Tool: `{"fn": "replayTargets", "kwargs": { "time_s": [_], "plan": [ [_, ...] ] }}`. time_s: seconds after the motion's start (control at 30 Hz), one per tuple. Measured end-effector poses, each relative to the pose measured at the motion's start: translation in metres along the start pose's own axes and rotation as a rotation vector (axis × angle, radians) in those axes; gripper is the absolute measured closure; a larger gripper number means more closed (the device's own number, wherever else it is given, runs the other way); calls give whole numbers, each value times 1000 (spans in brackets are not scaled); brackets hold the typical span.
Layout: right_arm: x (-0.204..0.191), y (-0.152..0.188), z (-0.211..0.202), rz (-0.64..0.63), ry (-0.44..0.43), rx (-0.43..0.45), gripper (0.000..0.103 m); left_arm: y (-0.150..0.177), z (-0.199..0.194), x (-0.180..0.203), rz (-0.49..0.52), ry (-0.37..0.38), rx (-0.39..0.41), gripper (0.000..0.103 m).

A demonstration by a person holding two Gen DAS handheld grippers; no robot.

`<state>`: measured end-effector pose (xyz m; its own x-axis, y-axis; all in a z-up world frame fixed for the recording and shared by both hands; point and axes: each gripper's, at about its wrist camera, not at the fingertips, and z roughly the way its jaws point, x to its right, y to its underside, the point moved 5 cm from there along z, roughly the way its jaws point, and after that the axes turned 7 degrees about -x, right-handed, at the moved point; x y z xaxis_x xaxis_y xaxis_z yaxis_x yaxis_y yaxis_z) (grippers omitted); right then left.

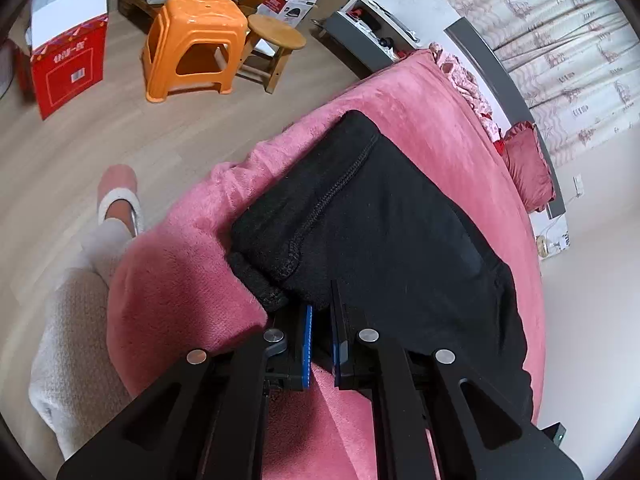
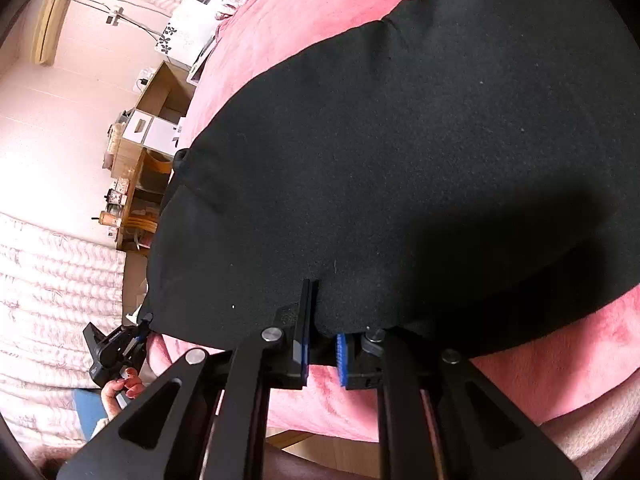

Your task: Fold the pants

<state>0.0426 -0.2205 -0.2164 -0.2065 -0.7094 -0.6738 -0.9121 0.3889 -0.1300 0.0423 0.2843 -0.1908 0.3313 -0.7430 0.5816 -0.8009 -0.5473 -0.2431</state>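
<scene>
On the bed, over a pink fleece blanket [image 1: 192,264], the black pants [image 1: 400,216] lie spread flat, one end near the blanket's floor-side edge with its stitched seam showing and a thick hem rolled beside the left gripper [image 1: 320,320]. That gripper comes in low from the near edge of the bed, its jaws narrowed with the pants' near edge between the blue pads [image 1: 307,344] — it appears to pinch the cloth, though the tips are buried in the fabric. The right gripper [image 2: 322,316] reaches in from the same near side, jaws a little apart with the pants' lower edge between them; whether they bite the cloth, I cannot tell. In the right wrist view the left gripper's body and the bare hand [image 2: 120,392] holding it sit at the pants' far-left corner. Pink blanket stays bare beyond the pants — toward the red pillow [image 1: 528,164]. An orange stool [image 1: 196,44] stands on the floor, well apart.
</scene>
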Motion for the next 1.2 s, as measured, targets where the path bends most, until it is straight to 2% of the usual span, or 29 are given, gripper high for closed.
{"fn": "replayTargets", "kwargs": {
  "time_s": [0.07,0.1,0.23,0.27,0.4,0.47,0.53,0.6,0.8,0.87,0.97,1.07,1.1,1.13,1.2],
  "plan": [
    [2,0,-1,9,-12,0,93,-1,-1,1,-5,-2,3,97],
    [9,4,-5,12,-16,3,89,0,-2,1,-10,-2,5,97],
    [19,-6,-26,58,-43,112,59,0,-16,2,-62,-4,43,96],
    [22,-10,-30,74,-35,144,58,-1,-21,3,-69,-8,60,92],
    [43,-20,-51,129,-35,218,57,-7,-44,16,-34,-49,170,91],
    [59,-26,-65,170,-7,268,55,-9,-58,30,26,-94,251,91],
    [75,-30,-78,209,-21,308,55,-8,-63,46,94,-110,302,91],
    [95,-36,-93,255,-22,356,55,-4,-62,63,164,-114,321,91],
    [140,-56,-132,346,-13,494,55,19,-3,126,367,-14,158,91],
    [160,-63,-144,409,-53,553,53,30,24,150,443,6,95,91],
    [191,-69,-153,510,-134,613,58,47,64,188,563,32,9,91],
    [215,-75,-165,573,-165,647,76,61,95,214,639,43,-46,91],
    [217,-77,-166,576,-152,648,88,67,107,221,663,40,-69,91],
    [217,-77,-168,569,-144,644,95,70,113,224,676,37,-82,91],
    [213,-76,-178,534,-127,646,96,79,128,227,705,19,-112,91]
  ]
}}
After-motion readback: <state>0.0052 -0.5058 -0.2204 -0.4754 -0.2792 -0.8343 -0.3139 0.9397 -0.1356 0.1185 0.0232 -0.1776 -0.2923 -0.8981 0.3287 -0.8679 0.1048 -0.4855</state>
